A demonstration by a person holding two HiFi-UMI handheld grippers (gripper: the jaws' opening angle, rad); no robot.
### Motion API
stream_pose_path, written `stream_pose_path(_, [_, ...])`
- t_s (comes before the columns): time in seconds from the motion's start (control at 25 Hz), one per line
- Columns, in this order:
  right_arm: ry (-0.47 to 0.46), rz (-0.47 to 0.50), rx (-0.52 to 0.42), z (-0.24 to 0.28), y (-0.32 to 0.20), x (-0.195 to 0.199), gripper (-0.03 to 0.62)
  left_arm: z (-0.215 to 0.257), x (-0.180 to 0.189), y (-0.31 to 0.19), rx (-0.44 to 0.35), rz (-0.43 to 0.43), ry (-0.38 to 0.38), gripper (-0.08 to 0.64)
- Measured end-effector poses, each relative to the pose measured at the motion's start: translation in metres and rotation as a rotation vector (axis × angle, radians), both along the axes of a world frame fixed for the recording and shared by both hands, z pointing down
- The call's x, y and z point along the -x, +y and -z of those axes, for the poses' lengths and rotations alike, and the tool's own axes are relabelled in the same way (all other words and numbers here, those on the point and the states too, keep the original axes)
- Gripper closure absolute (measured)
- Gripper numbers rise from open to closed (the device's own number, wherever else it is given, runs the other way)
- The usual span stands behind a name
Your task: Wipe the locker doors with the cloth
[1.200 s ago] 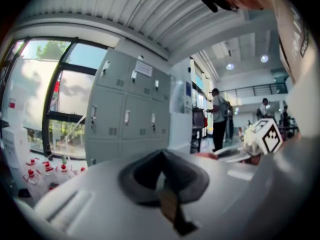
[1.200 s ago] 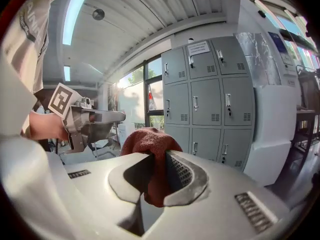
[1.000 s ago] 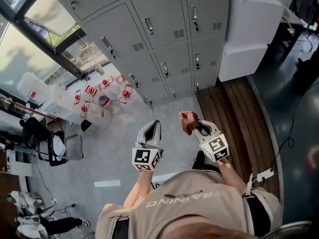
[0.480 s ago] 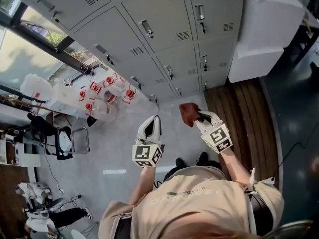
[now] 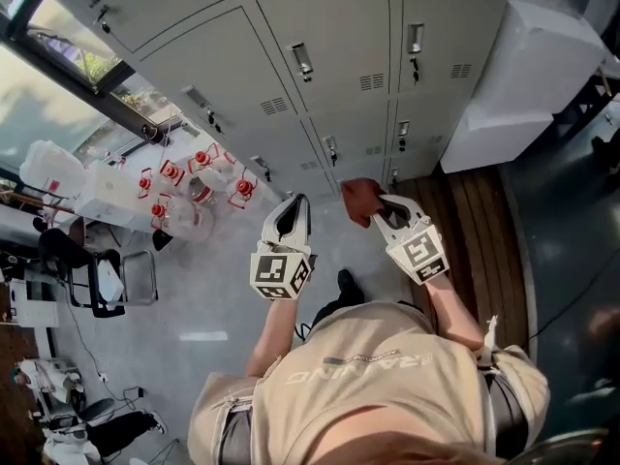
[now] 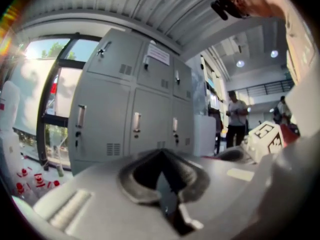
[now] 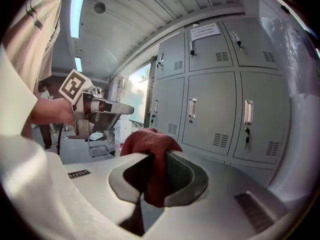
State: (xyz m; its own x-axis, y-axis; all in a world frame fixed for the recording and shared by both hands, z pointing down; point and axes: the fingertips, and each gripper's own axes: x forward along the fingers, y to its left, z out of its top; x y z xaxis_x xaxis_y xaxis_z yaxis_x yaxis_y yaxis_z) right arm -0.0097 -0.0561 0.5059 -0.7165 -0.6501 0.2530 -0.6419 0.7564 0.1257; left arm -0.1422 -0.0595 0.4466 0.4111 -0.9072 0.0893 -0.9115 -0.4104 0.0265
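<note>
The right claw [image 5: 382, 211] grips a red cloth [image 5: 360, 200], raised near the grey locker doors [image 5: 334, 37]. Just to its left, the left claw [image 5: 289, 209] is closed and empty.

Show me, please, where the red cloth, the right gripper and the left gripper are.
red cloth [image 7: 149, 143]: right gripper view, the bunched top above the jaws.
right gripper [image 5: 378, 204]: head view, between its jaw tips, at the cloth.
left gripper [image 6: 161, 151]: left gripper view, where its shut jaw tips meet.
</note>
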Motion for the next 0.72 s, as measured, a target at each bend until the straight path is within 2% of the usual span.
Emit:
stream_pose_path(0.2, [0.034, -0.017, -0.106, 0.040, -0.062, 0.028, 0.548, 0.026, 0.024, -0.062, -0.036, -0.050, -0.017, 0.555])
stream_pose_path(0.4, [-0.033, -0.043, -0.129, 0.072, -0.121, 0.049, 0.548, 0.052, 0.044, -0.116, -0.087, -0.086, -0.028, 0.555])
stream_pose_path(0.48, [-0.011, -0.042, -0.168, 0.088, -0.141, 0.053, 0.548, 0.065, 0.049, -0.138, -0.111, -0.077, -0.027, 0.555])
stream_pose_path(0.6, [0.034, -0.017, -0.220, 0.117, -0.174, 0.058, 0.548, 0.102, 0.052, -0.172, -0.180, -0.048, 0.004, 0.555])
stream_pose_path(0.72, [0.004, 0.023, -0.285, 0.147, -0.210, 0.066, 0.548, 0.157, 0.051, -0.206, -0.289, -0.011, 0.006, 0.555])
